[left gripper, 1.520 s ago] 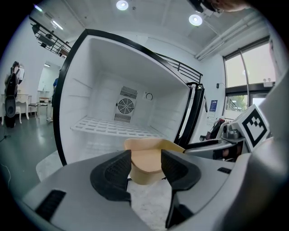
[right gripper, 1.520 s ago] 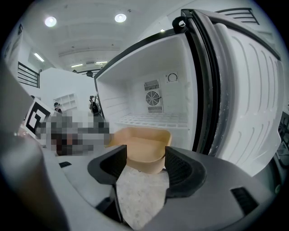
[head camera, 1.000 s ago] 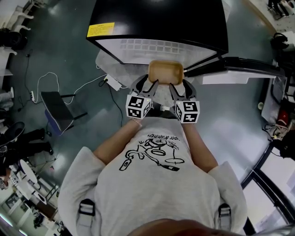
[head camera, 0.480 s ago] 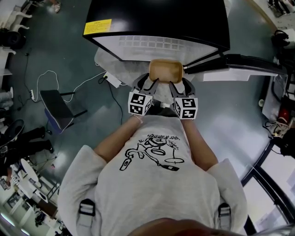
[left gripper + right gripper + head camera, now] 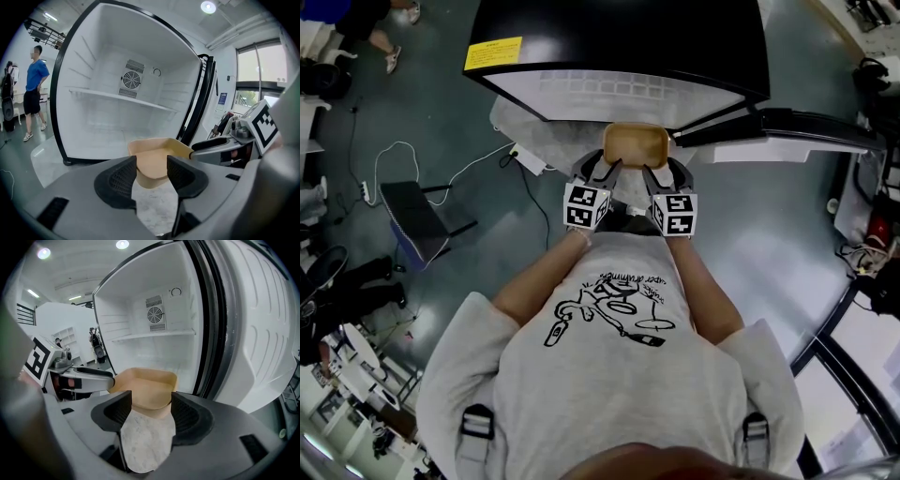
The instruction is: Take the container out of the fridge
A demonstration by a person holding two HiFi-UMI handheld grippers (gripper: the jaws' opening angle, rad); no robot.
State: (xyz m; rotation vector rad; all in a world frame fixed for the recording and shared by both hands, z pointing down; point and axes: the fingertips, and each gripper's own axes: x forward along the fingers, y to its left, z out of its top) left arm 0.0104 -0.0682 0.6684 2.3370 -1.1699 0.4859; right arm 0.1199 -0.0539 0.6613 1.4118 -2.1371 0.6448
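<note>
I am holding a shallow tan container (image 5: 636, 143) in the air just in front of the open fridge (image 5: 619, 42), outside its white cavity. My left gripper (image 5: 606, 175) is shut on its near left rim and my right gripper (image 5: 652, 178) on its near right rim. In the left gripper view the container (image 5: 157, 158) sits between the dark jaws of the left gripper (image 5: 151, 171). The right gripper view shows the container (image 5: 145, 386) held the same way in the right gripper (image 5: 151, 406). Behind it, the fridge shelf (image 5: 117, 97) is bare.
The fridge door (image 5: 787, 129) stands swung open to the right. On the floor to the left are a dark chair (image 5: 417, 220) and a white cable with a power strip (image 5: 525, 167). A person in a blue shirt (image 5: 35, 89) stands far off to the left.
Both grippers and the container have drawn slightly back from the fridge and closer together. A person's legs have come into view at the upper left.
</note>
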